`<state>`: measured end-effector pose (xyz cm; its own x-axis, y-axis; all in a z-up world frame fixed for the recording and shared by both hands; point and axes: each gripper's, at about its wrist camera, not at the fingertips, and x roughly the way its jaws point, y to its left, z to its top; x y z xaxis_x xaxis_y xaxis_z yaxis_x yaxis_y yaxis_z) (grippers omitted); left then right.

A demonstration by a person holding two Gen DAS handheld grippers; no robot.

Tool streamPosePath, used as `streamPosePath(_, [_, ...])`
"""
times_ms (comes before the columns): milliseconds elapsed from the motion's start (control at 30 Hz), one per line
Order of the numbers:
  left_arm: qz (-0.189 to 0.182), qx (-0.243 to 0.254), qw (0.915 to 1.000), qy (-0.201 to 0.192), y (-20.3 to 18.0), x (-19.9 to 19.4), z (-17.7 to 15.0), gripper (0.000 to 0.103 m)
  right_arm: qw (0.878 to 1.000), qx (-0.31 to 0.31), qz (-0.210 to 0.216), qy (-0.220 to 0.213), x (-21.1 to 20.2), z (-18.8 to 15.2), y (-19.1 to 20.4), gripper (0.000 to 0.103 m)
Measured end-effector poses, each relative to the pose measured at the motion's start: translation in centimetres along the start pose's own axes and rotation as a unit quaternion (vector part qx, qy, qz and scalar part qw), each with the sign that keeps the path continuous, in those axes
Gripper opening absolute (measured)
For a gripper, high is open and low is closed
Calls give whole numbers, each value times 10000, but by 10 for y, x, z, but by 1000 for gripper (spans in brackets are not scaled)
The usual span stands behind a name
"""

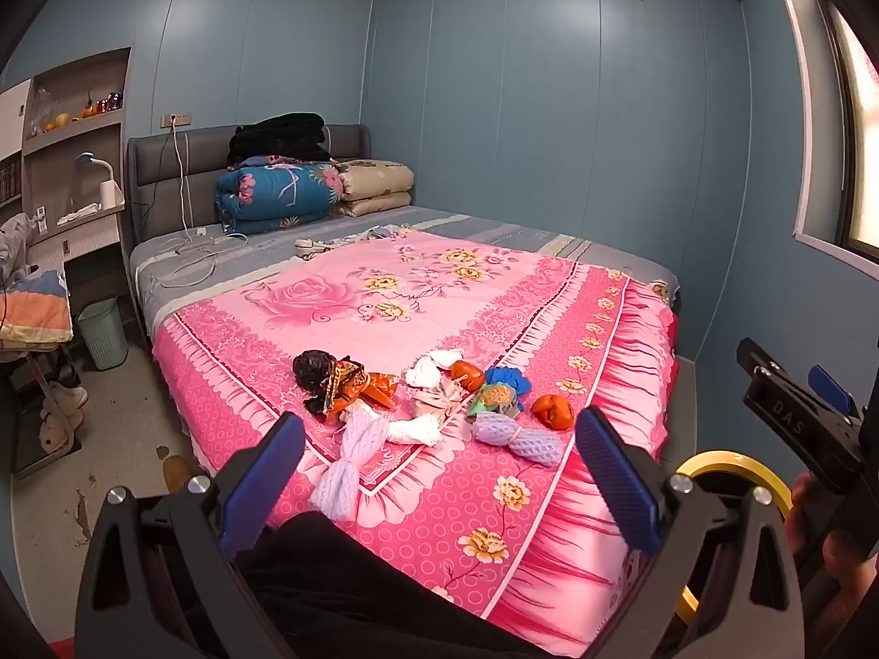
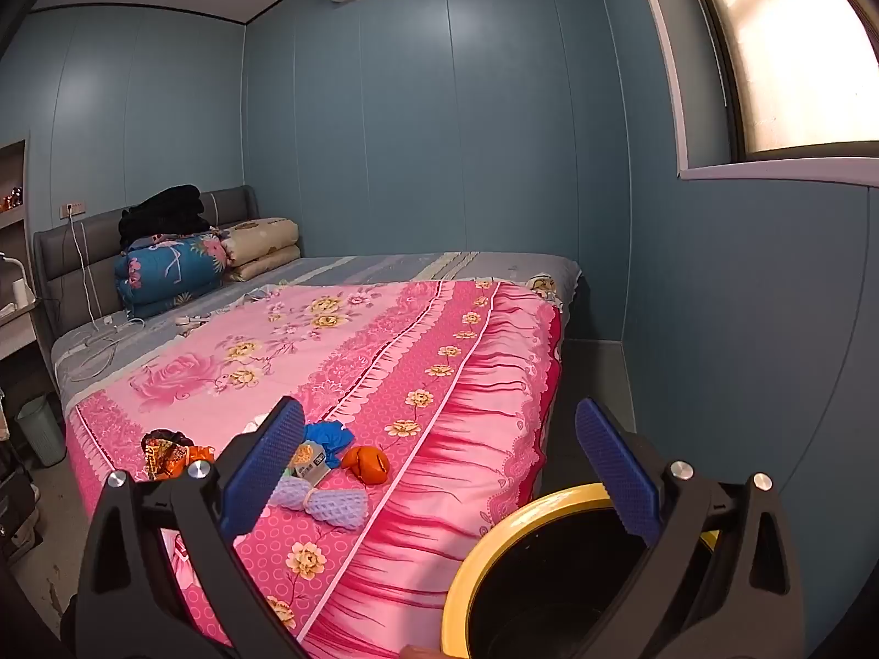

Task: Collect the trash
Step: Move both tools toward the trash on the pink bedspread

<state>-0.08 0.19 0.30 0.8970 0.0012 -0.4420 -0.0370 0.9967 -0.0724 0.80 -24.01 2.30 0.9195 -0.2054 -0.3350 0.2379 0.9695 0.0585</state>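
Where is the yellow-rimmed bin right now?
The yellow-rimmed bin sits on the floor beside the pink bed's near corner, low in the right wrist view, under the open right tongs.

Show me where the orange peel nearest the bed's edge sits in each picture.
Left wrist view: orange peel, just left of the right finger's tip.
Right wrist view: orange peel, right of the left finger.
Shared landmark: the purple foam net, beside the peel in both.
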Motion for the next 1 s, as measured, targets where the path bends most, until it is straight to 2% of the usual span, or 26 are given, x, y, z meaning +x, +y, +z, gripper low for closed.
streamPosePath(1000, [-4,-1,10000,21,-1,1,1,95,10000,5,6,-33,-1,-1,-1,95])
